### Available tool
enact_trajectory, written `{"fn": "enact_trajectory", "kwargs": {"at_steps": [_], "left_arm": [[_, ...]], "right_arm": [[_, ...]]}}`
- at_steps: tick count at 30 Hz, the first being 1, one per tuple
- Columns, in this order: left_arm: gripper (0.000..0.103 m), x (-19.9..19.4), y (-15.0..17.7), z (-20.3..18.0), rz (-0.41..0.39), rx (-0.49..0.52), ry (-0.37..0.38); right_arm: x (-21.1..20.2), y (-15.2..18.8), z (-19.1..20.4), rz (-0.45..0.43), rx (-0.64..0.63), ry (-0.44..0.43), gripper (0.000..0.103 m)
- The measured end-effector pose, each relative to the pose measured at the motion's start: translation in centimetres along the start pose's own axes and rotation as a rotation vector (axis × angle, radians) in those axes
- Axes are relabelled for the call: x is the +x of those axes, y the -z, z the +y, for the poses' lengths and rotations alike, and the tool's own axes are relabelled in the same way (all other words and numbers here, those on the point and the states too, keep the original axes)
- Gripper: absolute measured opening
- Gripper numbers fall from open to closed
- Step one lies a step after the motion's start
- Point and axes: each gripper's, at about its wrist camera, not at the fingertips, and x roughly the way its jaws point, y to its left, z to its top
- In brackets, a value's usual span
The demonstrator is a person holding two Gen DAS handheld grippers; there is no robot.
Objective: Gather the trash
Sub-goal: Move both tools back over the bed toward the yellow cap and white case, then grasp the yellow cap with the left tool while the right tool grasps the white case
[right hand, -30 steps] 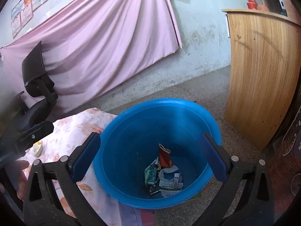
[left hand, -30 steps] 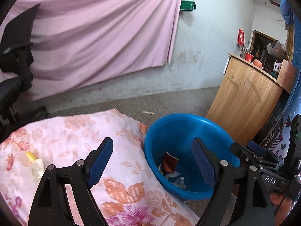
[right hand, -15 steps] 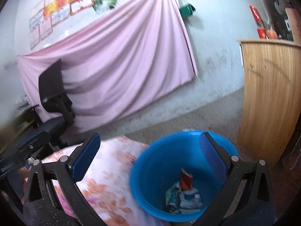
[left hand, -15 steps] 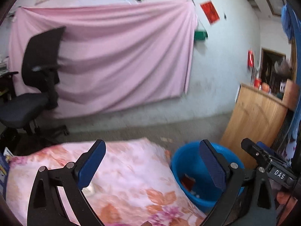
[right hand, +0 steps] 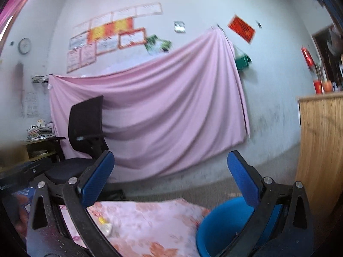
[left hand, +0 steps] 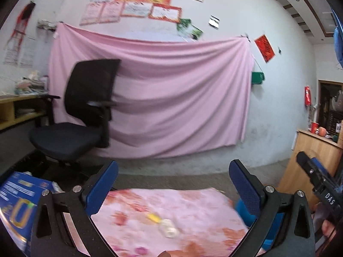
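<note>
Trash left to collect shows in the left wrist view: a small yellow-and-white scrap [left hand: 163, 224] lies on the floral cloth [left hand: 193, 209], at about 6 o'clock in the frame and just below the gap of the left gripper [left hand: 173, 184], whose blue pads stand wide apart and carry nothing. The blue tub [left hand: 242, 211] peeks out at 4 o'clock behind the near finger, its inside hidden. The other tool juts in at 3 o'clock.

Right wrist view: the right gripper [right hand: 171, 177] is likewise spread and empty, tilted up toward the pink curtain [right hand: 167, 111] and the black chair [right hand: 85, 124]. The same scrap [right hand: 105, 224] sits at 7 o'clock on the cloth [right hand: 154, 222], well apart from the tub [right hand: 220, 224] at 5 o'clock. Blur hides the tub's contents.

My reading: at least this one piece remains, with neither tool committed to it yet.
</note>
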Motion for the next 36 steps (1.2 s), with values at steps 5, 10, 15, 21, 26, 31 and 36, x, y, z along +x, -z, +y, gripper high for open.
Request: {"fn": "enact_trajectory", "kwargs": {"at_steps": [5,10,15,21,26,31,36], "left_arm": [[0.101,-1.5,0.5,3.9,-0.06,-0.006,-0.067],[0.101,-2.4,1.8,6.1,-0.077,0.004,-0.087],[0.101,-2.1,2.8,7.4,-0.051,0.008,-0.077],[0.101,0.3,4.3,7.9,0.074,0.041,-0.095],[0.101,3.2,5.6,8.3,0.218,0.018,-0.105],[0.101,5.6,7.0,8.2,0.324,-0.009,-0.106],[0.096,7.9,8.1,8.5,0.427,-0.03,-0.105]], "right_arm": [[-0.7,0.0,4.3,-0.093,-0.112,-0.006,0.103],[-0.4,1.2,7.3,-0.074,-0.192,-0.069,0.103],[1.2,2.3,8.2,0.006,-0.232,-0.091,0.103],[5.5,4.1,7.6,0.236,-0.202,-0.121,0.103],[9.1,7.3,6.4,0.497,-0.147,-0.113,0.103],[11.2,10.2,5.7,0.715,-0.098,-0.156,0.103],[11.4,11.1,6.2,0.78,-0.113,-0.185,0.101]]}}
